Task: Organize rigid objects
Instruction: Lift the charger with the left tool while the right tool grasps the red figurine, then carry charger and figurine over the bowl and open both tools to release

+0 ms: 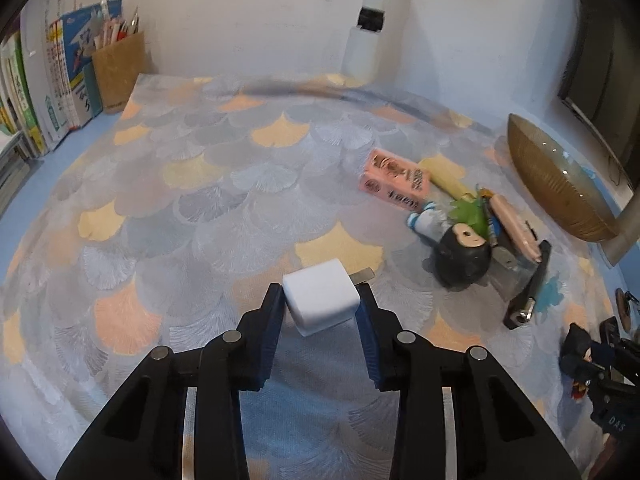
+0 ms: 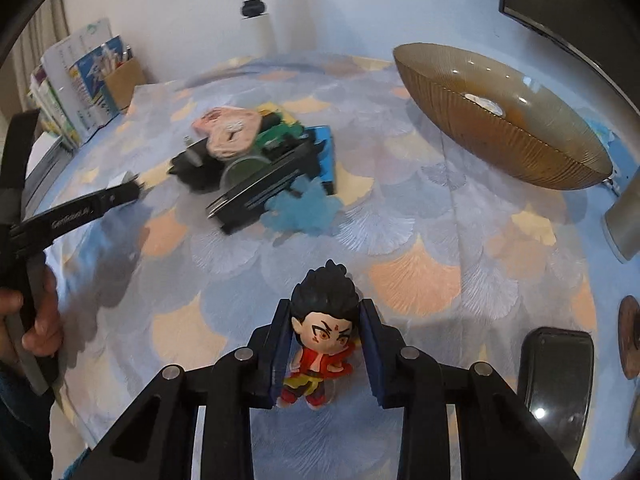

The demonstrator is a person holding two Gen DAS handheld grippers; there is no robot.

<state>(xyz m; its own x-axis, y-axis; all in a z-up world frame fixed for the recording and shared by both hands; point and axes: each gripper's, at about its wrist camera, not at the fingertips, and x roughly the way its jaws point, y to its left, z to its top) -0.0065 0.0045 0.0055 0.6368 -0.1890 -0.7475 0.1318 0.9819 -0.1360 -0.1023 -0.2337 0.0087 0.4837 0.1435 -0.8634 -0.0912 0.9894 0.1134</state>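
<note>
My left gripper (image 1: 320,300) is shut on a white plug-in charger cube (image 1: 320,300), its metal prongs pointing right, held above the patterned cloth. My right gripper (image 2: 325,320) is shut on the head of a small black-haired figurine in red (image 2: 322,340). A pile of objects lies mid-table: a pink box (image 1: 394,179), a black round toy (image 1: 464,258), a green-haired figure (image 1: 466,210), a black stapler-like bar (image 2: 260,192). The left gripper also shows at the left of the right wrist view (image 2: 124,190).
A ribbed brown glass bowl (image 2: 516,136) stands at the back right. Books (image 1: 52,80) and a cardboard pen holder (image 1: 118,68) stand at the back left. A dark phone-like object (image 2: 554,376) lies at the right. A white lamp post (image 1: 370,20) stands at the back.
</note>
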